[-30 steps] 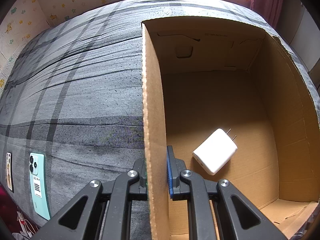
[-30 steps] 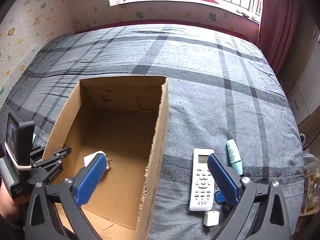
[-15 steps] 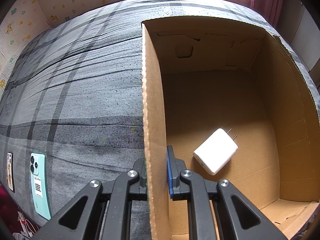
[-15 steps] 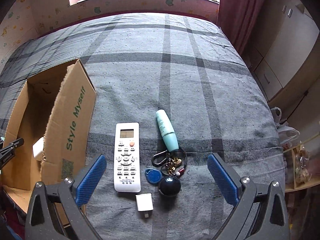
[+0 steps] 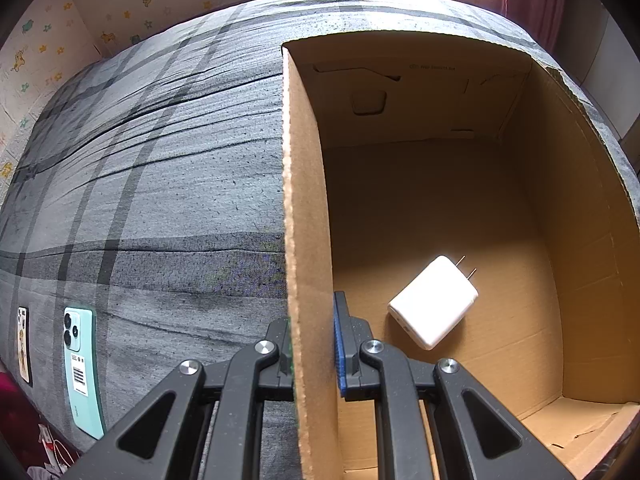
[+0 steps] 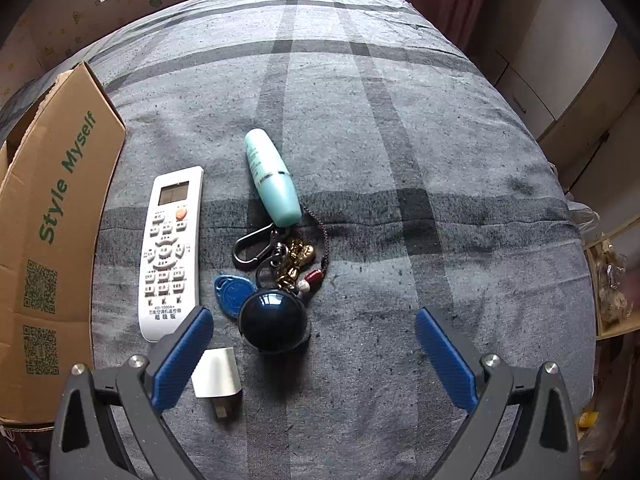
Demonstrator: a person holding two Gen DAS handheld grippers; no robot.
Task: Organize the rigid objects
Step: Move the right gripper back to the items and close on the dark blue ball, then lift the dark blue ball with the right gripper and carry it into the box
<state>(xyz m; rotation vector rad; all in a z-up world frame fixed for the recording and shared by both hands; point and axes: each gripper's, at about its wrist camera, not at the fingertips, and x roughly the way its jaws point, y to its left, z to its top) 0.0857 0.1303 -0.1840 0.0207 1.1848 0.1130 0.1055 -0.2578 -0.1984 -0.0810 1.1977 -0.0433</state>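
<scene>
My left gripper [image 5: 312,344] is shut on the left wall of the open cardboard box [image 5: 306,208]. A white charger [image 5: 434,302] lies on the box floor. In the right wrist view my right gripper [image 6: 314,344] hangs open and empty above the bed. Between and just ahead of its fingers sits a dark round ball [image 6: 273,322] joined to a key bunch [image 6: 288,258] with a blue tag [image 6: 232,290]. A white remote [image 6: 170,252] and a teal tube [image 6: 272,178] lie further off. A small white plug adapter [image 6: 218,374] rests by the left finger.
The grey plaid bed cover [image 6: 400,152] has free room right of the objects. The box's outer side [image 6: 52,220] stands at the left in the right wrist view. A teal phone [image 5: 82,368] and a card [image 5: 23,344] lie left of the box. Cupboards [image 6: 560,52] stand beyond the bed's right edge.
The right gripper swung from over the box to the right and sank toward the objects on the bed, still open. The left gripper kept its hold on the box wall.
</scene>
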